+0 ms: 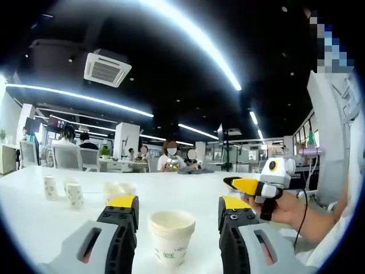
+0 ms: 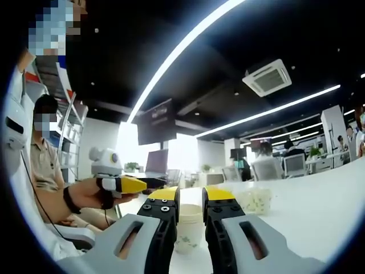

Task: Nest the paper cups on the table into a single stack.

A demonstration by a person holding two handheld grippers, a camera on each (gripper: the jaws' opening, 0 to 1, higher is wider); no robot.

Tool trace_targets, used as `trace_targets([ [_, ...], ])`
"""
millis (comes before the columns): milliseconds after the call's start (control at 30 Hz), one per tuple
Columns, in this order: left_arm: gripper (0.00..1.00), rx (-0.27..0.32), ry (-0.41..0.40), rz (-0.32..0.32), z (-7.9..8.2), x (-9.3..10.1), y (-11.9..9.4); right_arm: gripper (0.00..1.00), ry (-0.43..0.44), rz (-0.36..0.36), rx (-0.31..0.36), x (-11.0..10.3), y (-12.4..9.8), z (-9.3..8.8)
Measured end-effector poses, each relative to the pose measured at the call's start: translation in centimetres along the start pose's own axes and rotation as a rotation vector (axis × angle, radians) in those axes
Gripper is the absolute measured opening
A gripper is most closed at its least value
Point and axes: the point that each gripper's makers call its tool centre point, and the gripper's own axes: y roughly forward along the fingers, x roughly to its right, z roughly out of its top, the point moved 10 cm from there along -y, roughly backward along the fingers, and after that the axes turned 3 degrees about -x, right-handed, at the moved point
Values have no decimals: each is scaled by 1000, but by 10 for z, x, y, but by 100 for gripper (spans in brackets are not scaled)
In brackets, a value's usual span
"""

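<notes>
Paper cup (image 1: pixel 171 236) stands upright between your left gripper (image 1: pixel 178 206) jaws, open, neither touching it. Close squarely on the wall below the rim, gently; thin paper crushes. Right gripper (image 2: pixel 190 197), jaws narrowly parted, has a cup (image 2: pixel 189 229) just beyond them. Far left, beyond the left jaws: two cups (image 1: pixel 63 192) await on the table (image 1: pixel 188 185).

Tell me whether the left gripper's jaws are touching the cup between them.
Apart. In the left gripper view, the left gripper stands open around the cup, with white table showing between each jaw and the cup's sides.
</notes>
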Motion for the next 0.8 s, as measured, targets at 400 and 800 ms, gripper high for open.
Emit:
trace_targets([
  [400,57,15,22,9,-1,1,-18,21,-28,-3,-50,-2,2,-5],
  [800,54,16,20,6,-4,-2,-18,32,-73,-5,-197,39,21,-17],
])
